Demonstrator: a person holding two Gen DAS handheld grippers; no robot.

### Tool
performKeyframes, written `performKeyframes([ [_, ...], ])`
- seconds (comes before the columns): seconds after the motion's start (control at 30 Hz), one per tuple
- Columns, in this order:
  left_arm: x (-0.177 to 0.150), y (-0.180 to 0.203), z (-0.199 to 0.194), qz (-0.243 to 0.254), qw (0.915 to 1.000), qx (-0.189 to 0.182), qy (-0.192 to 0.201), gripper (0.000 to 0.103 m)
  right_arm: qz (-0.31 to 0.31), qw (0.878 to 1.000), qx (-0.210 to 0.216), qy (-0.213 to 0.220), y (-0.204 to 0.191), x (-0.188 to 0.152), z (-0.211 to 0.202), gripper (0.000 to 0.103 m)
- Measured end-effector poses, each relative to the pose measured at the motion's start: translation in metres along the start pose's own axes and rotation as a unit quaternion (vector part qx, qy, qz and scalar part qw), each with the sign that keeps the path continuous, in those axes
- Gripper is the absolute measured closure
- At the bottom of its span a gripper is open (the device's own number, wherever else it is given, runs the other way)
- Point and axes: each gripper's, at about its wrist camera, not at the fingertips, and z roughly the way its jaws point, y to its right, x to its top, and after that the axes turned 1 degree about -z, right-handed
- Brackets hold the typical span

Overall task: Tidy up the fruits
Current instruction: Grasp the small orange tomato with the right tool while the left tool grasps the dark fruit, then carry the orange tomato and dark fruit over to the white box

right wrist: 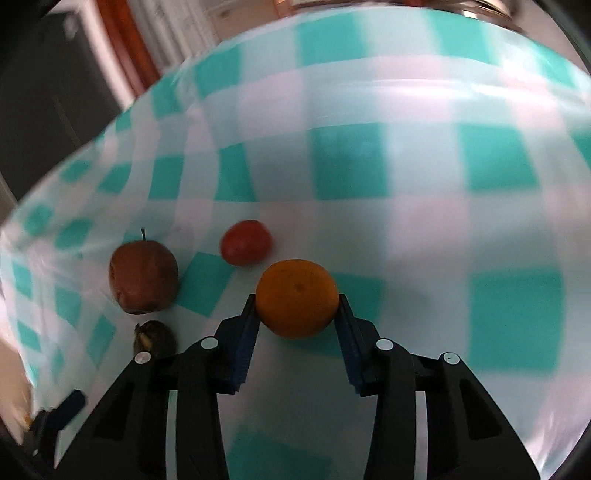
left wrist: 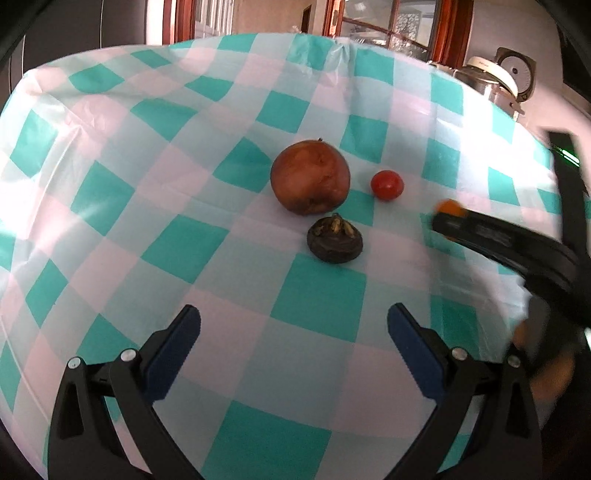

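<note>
Right wrist view is showing the right claw (right wrist: pixel 297 314) gripping an orange (right wrist: pixel 297 308) between its blue pads, angling down toward the checked table (right wrist: pixel 424 229), with the tomato (right wrist: pixel 245 242) just beyond and open cloth spreading to the right. Left claw (left wrist: pixel 293 332) is hovering wide and empty, facing the apple (left wrist: pixel 310 177) and a dark fruit (left wrist: pixel 334 240) sitting mid-table, well clear of the edges.

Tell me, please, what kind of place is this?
Probably a home dining or kitchen area: a table with a checked plastic cloth, a rice cooker beyond it, and wooden-framed windows behind.
</note>
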Motion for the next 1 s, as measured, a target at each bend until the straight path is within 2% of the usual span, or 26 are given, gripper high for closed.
performKeyframes([
  [0.17,0.02,-0.001,0.023,-0.01,0.9998,0.003,-0.018,0.002,0.038,0.999,0.013,0.015,0.01,-0.005,-0.011,0.062],
  [0.27,0.031,0.009,0.035,0.007,0.9997,0.002,-0.021,0.002,0.044,0.999,0.021,0.015,0.013,-0.008,-0.015,0.062],
  [0.33,0.036,0.018,0.041,0.025,0.9994,-0.002,-0.025,0.007,0.042,0.999,0.025,0.015,0.014,-0.009,-0.018,0.062],
  [0.43,0.043,0.031,0.053,0.042,0.9985,-0.002,-0.033,0.029,0.045,0.998,0.029,0.017,0.016,-0.009,-0.019,0.062],
  [0.5,0.044,0.035,0.053,0.052,0.9982,0.004,-0.028,0.054,0.046,0.998,0.032,0.019,0.014,-0.007,-0.015,0.062],
  [0.53,0.043,0.037,0.051,0.056,0.9981,-0.002,-0.026,0.06,0.048,0.998,0.033,0.02,0.014,-0.007,-0.014,0.062],
  [0.7,0.038,0.026,0.032,0.035,0.999,-0.026,0.003,0.06,0.048,0.998,0.04,0.022,0.014,-0.006,-0.014,0.062],
  [1.0,0.012,0.009,-0.011,-0.005,0.9981,-0.036,0.049,0.06,0.045,0.998,0.043,0.017,0.011,-0.006,-0.014,0.062],
])
